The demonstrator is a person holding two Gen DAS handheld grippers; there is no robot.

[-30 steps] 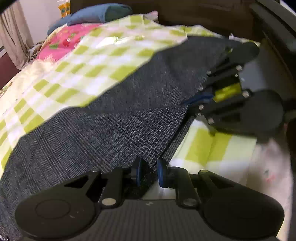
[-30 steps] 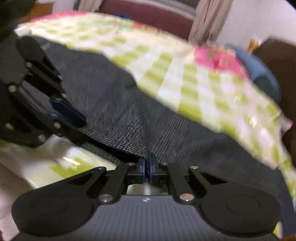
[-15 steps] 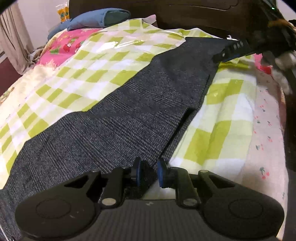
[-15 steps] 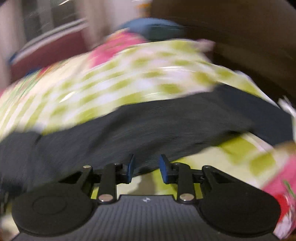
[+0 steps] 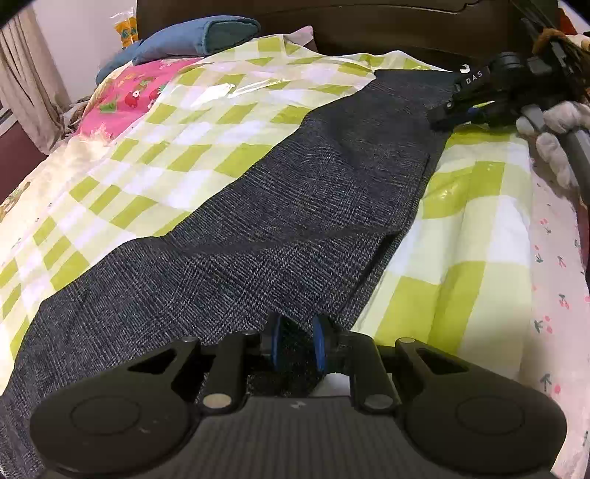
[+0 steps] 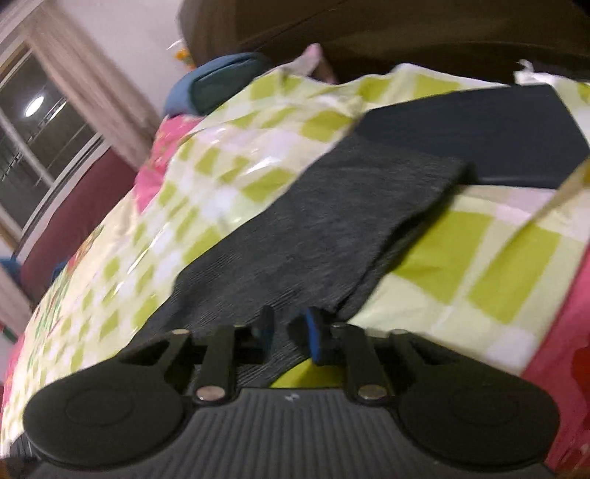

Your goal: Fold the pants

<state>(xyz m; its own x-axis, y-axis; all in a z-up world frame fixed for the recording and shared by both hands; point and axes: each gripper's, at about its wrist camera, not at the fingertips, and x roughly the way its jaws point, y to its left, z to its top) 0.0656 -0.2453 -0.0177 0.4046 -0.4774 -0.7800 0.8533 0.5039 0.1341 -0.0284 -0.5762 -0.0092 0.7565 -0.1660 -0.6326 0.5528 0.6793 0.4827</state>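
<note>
The pants (image 5: 280, 221) lie stretched long across the bed, on a green-checked sheet (image 5: 177, 147), already doubled over so one leg sits on the other. The left gripper (image 5: 298, 344) is clenched on the near end of the fabric. The right gripper (image 6: 287, 329) has just been closing on the cloth edge further up; fabric sits between its jaws and they look pinched on it, though that view is blurry. From the left wrist view you can see the right gripper up at the far end, with a white-gloved hand (image 5: 553, 125) behind it.

What could go wrong, I'd guess: the two layers aren't perfectly lined up along the right edge, so if only the top layer is caught, lifting will peel them apart and the fold ends up lopsided. That plastic-looking sheet is slick too, so it may drag or bunch along with the pants.

Around it: a pink floral blanket (image 5: 125, 99) underneath, a blue pillow (image 5: 191, 37) by the dark headboard (image 5: 368, 25), curtains (image 6: 96, 84) and a window (image 6: 33, 121) off to the left.
</note>
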